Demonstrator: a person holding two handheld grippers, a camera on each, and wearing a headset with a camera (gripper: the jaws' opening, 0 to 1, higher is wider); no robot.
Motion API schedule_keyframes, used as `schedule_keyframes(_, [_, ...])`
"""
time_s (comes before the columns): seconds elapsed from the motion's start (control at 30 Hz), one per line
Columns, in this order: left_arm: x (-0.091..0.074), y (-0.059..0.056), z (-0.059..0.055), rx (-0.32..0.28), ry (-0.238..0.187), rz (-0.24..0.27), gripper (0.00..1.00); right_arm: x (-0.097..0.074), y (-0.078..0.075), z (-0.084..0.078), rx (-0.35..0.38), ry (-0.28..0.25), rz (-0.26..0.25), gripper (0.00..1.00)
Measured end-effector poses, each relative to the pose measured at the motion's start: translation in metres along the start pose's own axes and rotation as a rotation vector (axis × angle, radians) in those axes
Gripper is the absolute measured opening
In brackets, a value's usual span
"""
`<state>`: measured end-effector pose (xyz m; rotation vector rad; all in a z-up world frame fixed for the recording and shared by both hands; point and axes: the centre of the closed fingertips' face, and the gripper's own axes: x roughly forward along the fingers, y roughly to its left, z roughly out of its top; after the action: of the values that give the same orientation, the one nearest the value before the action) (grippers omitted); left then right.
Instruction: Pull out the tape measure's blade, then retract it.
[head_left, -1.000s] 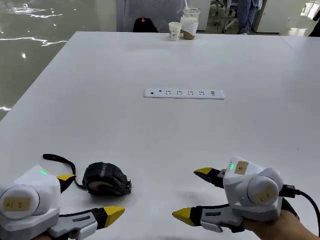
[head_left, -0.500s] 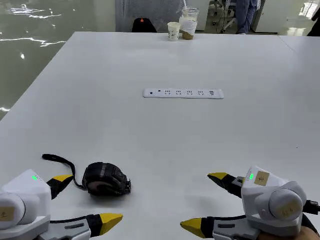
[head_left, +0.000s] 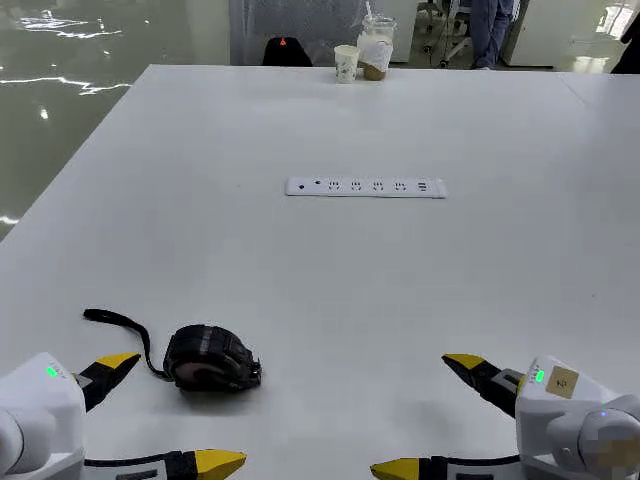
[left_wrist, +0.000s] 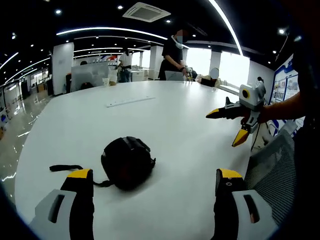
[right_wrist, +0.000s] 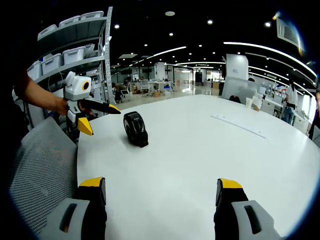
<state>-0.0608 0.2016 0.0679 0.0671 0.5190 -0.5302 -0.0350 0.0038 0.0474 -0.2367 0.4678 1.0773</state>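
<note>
Tape (head_left: 212, 358) is lying on its side on the white table (head_left: 300, 270), near my edge and left of centre. Blade not yet drawn out. Black strap (head_left: 115, 322) is trailing from the case, out to the left and away from me.

I am holding the left gripper (head_left: 172, 411) low, just short of the tape. Its jaws are standing wide apart and gripping nothing. In the left gripper view the tape is sitting ahead of the yellow tips, nearer the left one, with clear table between tips and case.

I am holding the right gripper (head_left: 428, 414) at the same edge, well to the right of the tape. Its jaws are also spread wide and empty. In the right gripper view the tape is showing ahead and to the left, with the left gripper just beside it.

Strip (head_left: 366, 187) is lying flat at mid-table, well apart from the tape. Two cups (head_left: 363, 52) are standing together at the far edge.
</note>
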Motion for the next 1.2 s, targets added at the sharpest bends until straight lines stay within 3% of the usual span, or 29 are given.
schedule_keyframes(0.2, [-0.004,-0.006,0.003,0.038,-0.021,-0.023,0.99,-0.004,0.000,-0.001,-0.003,-0.006,-0.001,0.93])
schedule_keyframes(0.47, [-0.005,-0.009,0.005,0.038,-0.028,-0.037,0.99,-0.002,0.003,0.009,-0.022,-0.042,0.003,0.99])
schedule_keyframes(1.2, [-0.009,-0.004,0.002,0.051,-0.011,-0.033,0.99,-0.004,0.007,0.008,0.016,-0.047,0.001,0.99])
